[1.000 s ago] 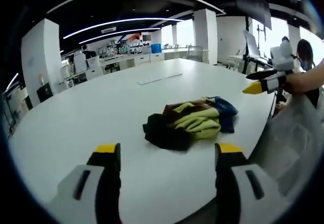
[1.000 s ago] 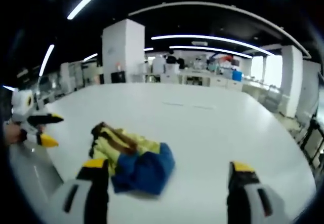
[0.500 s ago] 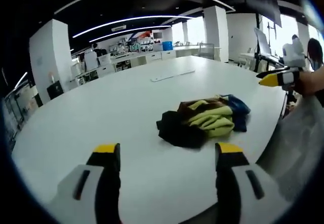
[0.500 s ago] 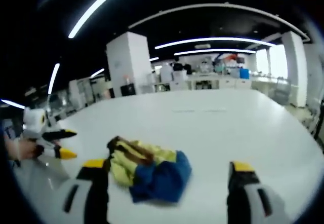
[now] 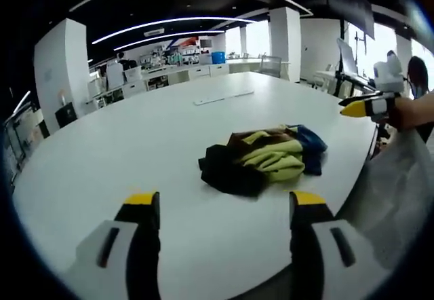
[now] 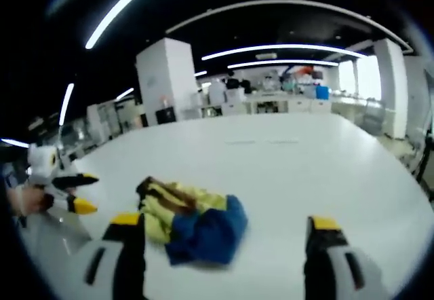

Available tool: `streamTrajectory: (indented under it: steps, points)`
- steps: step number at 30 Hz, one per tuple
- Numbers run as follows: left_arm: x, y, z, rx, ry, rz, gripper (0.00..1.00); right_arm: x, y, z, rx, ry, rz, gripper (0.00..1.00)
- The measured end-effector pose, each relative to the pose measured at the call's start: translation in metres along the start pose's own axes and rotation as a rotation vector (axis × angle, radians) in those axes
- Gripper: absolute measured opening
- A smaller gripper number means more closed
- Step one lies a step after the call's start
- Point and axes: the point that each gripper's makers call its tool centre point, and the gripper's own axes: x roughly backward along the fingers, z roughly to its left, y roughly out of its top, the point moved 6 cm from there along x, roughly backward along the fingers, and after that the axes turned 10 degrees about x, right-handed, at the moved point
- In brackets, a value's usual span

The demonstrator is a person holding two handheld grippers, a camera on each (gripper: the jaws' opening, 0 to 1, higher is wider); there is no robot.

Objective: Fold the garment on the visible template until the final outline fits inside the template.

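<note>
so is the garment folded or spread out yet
Neither: the garment lies crumpled in a heap on the white table, its black, yellow-green and blue layers bunched together.

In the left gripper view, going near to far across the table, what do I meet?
Left gripper with jaws open → crumpled garment on the white table → flat white strip → counters at the far wall.

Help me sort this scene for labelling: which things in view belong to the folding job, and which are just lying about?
Belongs to the job:
- crumpled garment, lying in a heap on the white table
- left tool, open
- right tool, open

Just lying about:
- flat white strip farther along the table
- chair beyond the table
- blue bin on the far counter
</note>
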Motion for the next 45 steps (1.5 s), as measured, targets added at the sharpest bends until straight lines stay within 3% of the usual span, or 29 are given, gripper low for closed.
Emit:
streamTrajectory:
  steps: [7,19,22,24,26,31,36,39,41,43,45]
  points:
    - [-0.003,-0.001,-0.005,0.001,-0.056,0.019,0.76,-0.002,0.002,0.002,0.056,-0.008,0.012,0.99]
    - [-0.003,0.006,-0.010,0.092,-0.162,0.012,0.78,-0.002,-0.002,-0.004,0.070,-0.034,0.048,0.96]
    - [-0.003,0.009,0.001,0.003,-0.167,0.027,0.77,-0.004,-0.002,-0.005,0.081,-0.028,0.058,0.94]
    - [-0.005,0.014,0.011,0.002,-0.174,0.017,0.77,-0.005,-0.001,-0.004,0.081,-0.017,0.053,0.93]
    - [-0.010,0.019,0.025,-0.015,-0.183,0.009,0.75,-0.004,-0.008,0.000,0.137,0.015,0.128,0.91]
    - [-0.027,0.029,0.044,-0.065,-0.196,0.002,0.72,-0.003,-0.004,-0.008,0.142,0.026,0.126,0.90]
    - [-0.043,0.033,0.047,-0.089,-0.207,-0.006,0.66,-0.003,0.000,-0.019,0.120,0.053,0.136,0.70]
    - [-0.054,0.030,0.044,-0.123,-0.226,0.016,0.57,-0.010,-0.003,-0.020,0.106,0.099,0.148,0.64]
    - [-0.060,0.028,0.040,-0.143,-0.246,0.031,0.52,-0.015,-0.008,-0.015,0.124,0.157,0.192,0.57]
    - [-0.065,0.026,0.040,-0.154,-0.260,0.031,0.47,-0.020,-0.009,-0.009,0.137,0.194,0.196,0.45]
    - [-0.073,0.023,0.039,-0.167,-0.271,0.048,0.41,-0.027,-0.011,-0.002,0.149,0.226,0.212,0.40]
